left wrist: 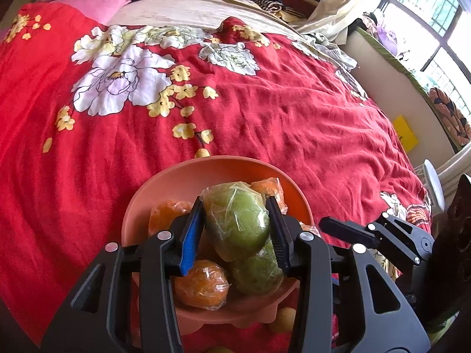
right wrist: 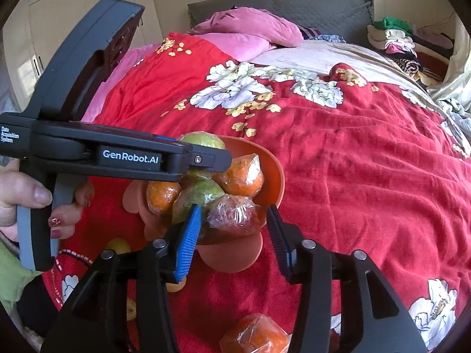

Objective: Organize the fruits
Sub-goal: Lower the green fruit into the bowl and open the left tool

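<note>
A salmon bowl (left wrist: 176,182) stands on the red flowered bedspread and holds several plastic-wrapped fruits. My left gripper (left wrist: 235,231) is shut on a wrapped green fruit (left wrist: 237,220) on top of the pile, one pad on each side. Oranges (left wrist: 200,284) and a second green fruit (left wrist: 256,273) lie beneath it. In the right wrist view my right gripper (right wrist: 234,241) is open at the bowl's (right wrist: 273,176) near rim. A wrapped red fruit (right wrist: 234,214) lies between its fingers with a gap at each pad. A hand (right wrist: 29,203) holds the left gripper's handle.
A wrapped orange (right wrist: 256,335) lies on the bedspread (right wrist: 353,176) in front of the bowl. Small yellow fruits (right wrist: 117,245) sit near the hand. Pink pillows (right wrist: 250,29) and stacked clothes (right wrist: 394,38) are at the bed's far end. A window and ledge (left wrist: 412,67) run along the right.
</note>
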`<state>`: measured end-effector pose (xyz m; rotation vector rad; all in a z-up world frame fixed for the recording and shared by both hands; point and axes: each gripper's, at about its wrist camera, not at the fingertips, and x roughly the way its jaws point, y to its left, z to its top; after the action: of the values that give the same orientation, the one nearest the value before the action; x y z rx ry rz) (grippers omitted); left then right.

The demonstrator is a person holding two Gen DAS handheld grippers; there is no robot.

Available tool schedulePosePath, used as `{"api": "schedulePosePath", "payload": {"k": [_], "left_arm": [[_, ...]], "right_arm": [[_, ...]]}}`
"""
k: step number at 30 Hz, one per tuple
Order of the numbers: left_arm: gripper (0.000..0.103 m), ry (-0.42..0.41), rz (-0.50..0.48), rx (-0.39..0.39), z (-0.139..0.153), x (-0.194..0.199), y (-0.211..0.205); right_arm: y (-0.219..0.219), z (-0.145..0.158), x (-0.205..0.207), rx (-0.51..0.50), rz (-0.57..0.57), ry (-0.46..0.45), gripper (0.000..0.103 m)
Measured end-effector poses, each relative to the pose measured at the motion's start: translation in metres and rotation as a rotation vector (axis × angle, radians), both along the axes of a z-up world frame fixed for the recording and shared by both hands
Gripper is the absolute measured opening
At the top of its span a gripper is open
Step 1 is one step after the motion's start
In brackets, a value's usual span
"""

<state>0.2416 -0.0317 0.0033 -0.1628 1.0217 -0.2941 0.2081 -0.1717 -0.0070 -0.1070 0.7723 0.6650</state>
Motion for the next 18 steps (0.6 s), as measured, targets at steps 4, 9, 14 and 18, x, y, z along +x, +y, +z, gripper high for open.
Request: {"api": "schedulePosePath", "payload": {"k": [4, 9, 14, 18], "left_arm": [[0.036, -0.003, 0.002, 0.000, 0.0003, -0.0006, 0.0002], [0.038, -0.004, 0.006, 0.003, 0.0009, -0.0020, 0.0008], [0.040, -0.004, 0.010, 0.005, 0.0013, -0.0028, 0.0021], [0.042, -0.006, 0.018, 0.003, 0.0023, -0.0042, 0.0033]], "right_arm": [[-0.0030, 0.0007, -0.0016, 0.010, -0.005, -0.002, 0.050], [-0.0067, 0.0014, -0.0052, 0.014, -0.009, -0.006, 0.054], [-0.0088, 0.0018, -0.0062, 0.019, -0.014, -0.005, 0.056], [-0.0106, 0.0024, -0.0072, 0.024, -0.015, -0.005, 0.060]]}}
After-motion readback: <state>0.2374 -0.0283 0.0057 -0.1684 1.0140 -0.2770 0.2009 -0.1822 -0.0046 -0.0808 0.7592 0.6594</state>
